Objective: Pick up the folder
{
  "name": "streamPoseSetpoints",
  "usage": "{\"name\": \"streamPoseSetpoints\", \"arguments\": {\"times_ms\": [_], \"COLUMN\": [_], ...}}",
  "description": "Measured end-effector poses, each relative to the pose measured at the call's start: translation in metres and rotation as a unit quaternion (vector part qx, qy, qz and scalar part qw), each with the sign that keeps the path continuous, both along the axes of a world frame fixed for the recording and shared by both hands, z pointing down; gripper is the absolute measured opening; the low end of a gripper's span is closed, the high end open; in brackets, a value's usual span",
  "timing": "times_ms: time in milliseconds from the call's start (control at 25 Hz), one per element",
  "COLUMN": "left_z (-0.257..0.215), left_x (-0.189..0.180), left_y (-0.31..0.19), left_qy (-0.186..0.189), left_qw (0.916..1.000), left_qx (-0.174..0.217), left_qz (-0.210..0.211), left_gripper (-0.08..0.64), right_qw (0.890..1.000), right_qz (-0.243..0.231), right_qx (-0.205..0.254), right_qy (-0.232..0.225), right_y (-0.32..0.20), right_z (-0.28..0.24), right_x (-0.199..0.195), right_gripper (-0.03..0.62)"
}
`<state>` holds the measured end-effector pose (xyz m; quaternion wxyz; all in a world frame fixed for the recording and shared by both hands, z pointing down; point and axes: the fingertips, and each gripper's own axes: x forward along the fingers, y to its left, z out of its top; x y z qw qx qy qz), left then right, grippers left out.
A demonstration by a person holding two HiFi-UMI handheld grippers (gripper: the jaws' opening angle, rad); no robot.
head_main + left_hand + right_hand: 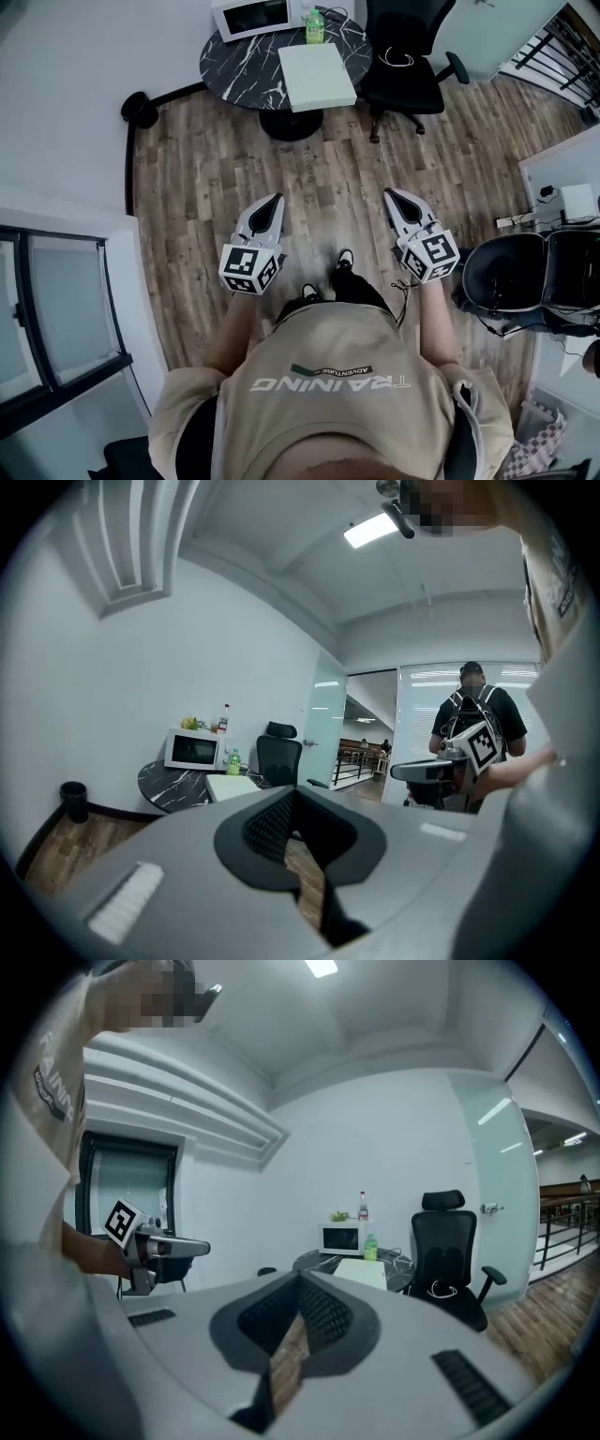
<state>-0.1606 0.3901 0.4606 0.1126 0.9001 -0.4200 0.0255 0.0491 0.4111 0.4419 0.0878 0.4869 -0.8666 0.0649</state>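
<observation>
The folder (317, 77) is pale green and lies flat on a round black marble table (242, 70) at the far end of the room. It also shows small and distant as the folder (232, 786) in the left gripper view and the folder (362, 1272) in the right gripper view. My left gripper (274, 200) and right gripper (391, 194) hover side by side over the wood floor in front of my body, well short of the table. Both point toward it, jaws shut, nothing between them. The left gripper (295, 792) and right gripper (300, 1277) show closed tips.
A white microwave (258, 16) and a green bottle (315, 26) stand on the table behind the folder. A black office chair (408, 56) sits to its right, a small black bin (141, 111) to its left. A white desk (562, 173) and another dark chair (525, 272) are at right.
</observation>
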Motion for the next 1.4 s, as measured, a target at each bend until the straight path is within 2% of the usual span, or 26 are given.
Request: {"name": "streamPoseSetpoints", "arguments": {"times_ms": [160, 320, 560, 880, 1000, 1160, 1400], "left_z": [0.008, 0.009, -0.009, 0.007, 0.011, 0.014, 0.024], "left_x": [0.01, 0.02, 0.043, 0.103, 0.117, 0.116, 0.102], "left_y": [-0.022, -0.049, -0.107, -0.173, -0.192, -0.217, -0.259], "left_qy": [0.002, -0.014, -0.036, -0.055, -0.055, -0.059, -0.05], "left_qw": [1.0, 0.9998, 0.9992, 0.9975, 0.9971, 0.9959, 0.9959], "left_qx": [-0.01, -0.01, -0.013, -0.045, -0.051, -0.062, -0.072], "left_qz": [0.002, -0.004, -0.008, 0.0, -0.012, -0.028, -0.024], "left_gripper": [-0.003, -0.003, -0.003, -0.003, -0.003, -0.003, -0.003], "right_qw": [1.0, 1.0, 0.999, 0.997, 0.997, 0.996, 0.996], "right_qz": [0.005, -0.011, -0.014, -0.032, -0.045, -0.056, -0.056], "right_qx": [-0.014, -0.019, -0.01, -0.033, -0.042, -0.054, -0.057], "right_qy": [-0.013, -0.02, -0.04, -0.055, -0.051, -0.045, -0.042], "right_y": [-0.028, -0.057, -0.128, -0.214, -0.242, -0.276, -0.313], "right_z": [0.013, 0.024, 0.016, 0.032, 0.04, 0.048, 0.051], "right_x": [0.01, 0.023, 0.06, 0.118, 0.129, 0.132, 0.121], "right_gripper": [0.008, 0.008, 0.008, 0.008, 0.008, 0.008, 0.008]}}
